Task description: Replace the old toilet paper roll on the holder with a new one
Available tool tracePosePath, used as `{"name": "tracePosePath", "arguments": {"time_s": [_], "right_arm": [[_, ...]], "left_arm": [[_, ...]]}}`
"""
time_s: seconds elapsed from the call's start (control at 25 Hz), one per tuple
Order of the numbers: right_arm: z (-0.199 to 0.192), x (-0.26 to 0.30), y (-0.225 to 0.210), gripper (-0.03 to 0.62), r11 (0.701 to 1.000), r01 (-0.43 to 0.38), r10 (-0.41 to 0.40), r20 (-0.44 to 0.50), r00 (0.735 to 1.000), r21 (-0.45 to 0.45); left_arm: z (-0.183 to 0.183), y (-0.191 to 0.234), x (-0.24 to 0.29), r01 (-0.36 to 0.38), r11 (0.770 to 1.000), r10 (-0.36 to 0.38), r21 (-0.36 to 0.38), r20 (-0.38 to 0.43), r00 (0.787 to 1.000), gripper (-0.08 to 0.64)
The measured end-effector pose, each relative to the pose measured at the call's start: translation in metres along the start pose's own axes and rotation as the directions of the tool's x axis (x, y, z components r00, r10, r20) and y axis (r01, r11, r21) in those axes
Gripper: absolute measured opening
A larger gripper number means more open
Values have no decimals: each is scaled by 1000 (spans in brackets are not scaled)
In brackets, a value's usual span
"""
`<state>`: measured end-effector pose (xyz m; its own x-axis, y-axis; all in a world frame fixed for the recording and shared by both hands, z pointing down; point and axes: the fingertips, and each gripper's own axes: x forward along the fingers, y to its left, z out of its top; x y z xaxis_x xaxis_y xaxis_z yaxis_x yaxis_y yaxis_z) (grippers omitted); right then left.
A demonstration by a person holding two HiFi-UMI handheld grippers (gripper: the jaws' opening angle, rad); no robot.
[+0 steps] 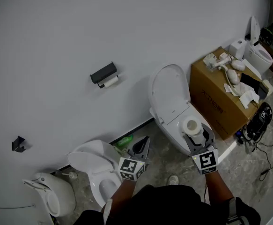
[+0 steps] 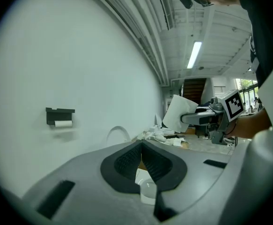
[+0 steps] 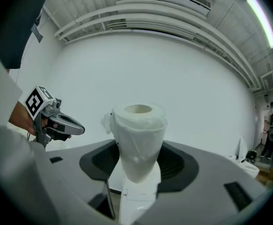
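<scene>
Head view: dark holder (image 1: 103, 72) mounted on the white wall (image 1: 56, 32), the thin old roll (image 1: 110, 82) just beneath it. Right gripper (image 1: 195, 134): jaws pinching the new toilet paper roll (image 1: 191, 125), held upright, seen against a toilet (image 1: 170, 95) with raised lid, well apart from the holder. Left gripper (image 1: 144, 142): jaws pressed together, nothing between them.

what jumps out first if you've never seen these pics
A full white toilet paper roll stands clamped in the right gripper, facing the big white wall. On that wall hangs a black holder with a thin roll under it, and toilets stand along its foot.
</scene>
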<state>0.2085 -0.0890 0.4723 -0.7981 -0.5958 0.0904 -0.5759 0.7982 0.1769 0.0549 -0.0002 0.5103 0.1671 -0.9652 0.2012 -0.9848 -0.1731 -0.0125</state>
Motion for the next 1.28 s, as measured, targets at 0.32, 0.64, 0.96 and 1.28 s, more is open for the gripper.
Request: {"name": "tracePosePath", "arguments": {"time_s": [0.32,0.64,0.96,1.28], "right_arm": [[10,38,-5,242,997,-72,70,44,997,37],[16,84,8,242,992,-126,125,56,991,19],[28,143,18,242,988,-153,152,54,987,11],[44,220,31,242,986,-165,165,64,984,-8]], "left_arm": [[9,28,1,-112,994,112,2,0,994,8],[7,74,6,-182,983,183,-33,22,983,8],[13,127,20,-200,979,203,-45,66,977,8],[20,200,39,-218,975,222,-53,78,972,8]]}}
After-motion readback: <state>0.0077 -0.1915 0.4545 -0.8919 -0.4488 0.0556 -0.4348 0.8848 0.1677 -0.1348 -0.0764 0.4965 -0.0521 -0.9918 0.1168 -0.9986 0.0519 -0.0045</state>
